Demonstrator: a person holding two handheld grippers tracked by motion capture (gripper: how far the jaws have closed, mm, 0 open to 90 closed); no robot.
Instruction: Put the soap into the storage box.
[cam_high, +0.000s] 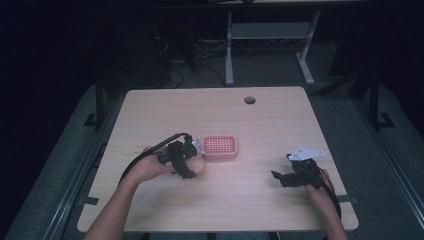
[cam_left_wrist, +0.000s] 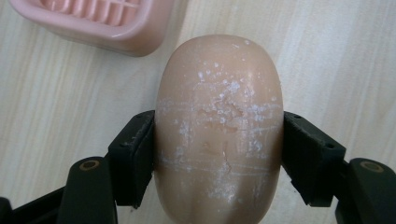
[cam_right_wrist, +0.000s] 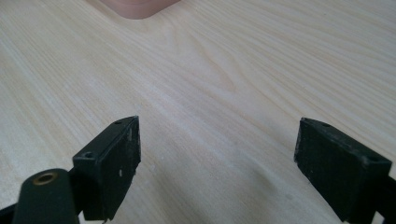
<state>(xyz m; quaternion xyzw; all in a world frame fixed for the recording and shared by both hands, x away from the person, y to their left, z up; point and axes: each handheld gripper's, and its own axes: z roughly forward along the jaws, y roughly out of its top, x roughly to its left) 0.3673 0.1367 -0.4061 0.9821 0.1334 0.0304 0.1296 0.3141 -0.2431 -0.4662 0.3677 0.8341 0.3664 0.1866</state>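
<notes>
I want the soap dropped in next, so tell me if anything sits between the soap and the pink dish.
Nothing visible does. The left gripper is shut on the soap, and bare table lies between it and the pink dish just beyond. The right gripper is open, off to the side.

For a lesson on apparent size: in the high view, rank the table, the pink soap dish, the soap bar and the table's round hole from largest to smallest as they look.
1. Table
2. Pink soap dish
3. Soap bar, though the left claw partly hides it, so its full size is unsure
4. Round hole, smallest, and farthest from the camera
</notes>
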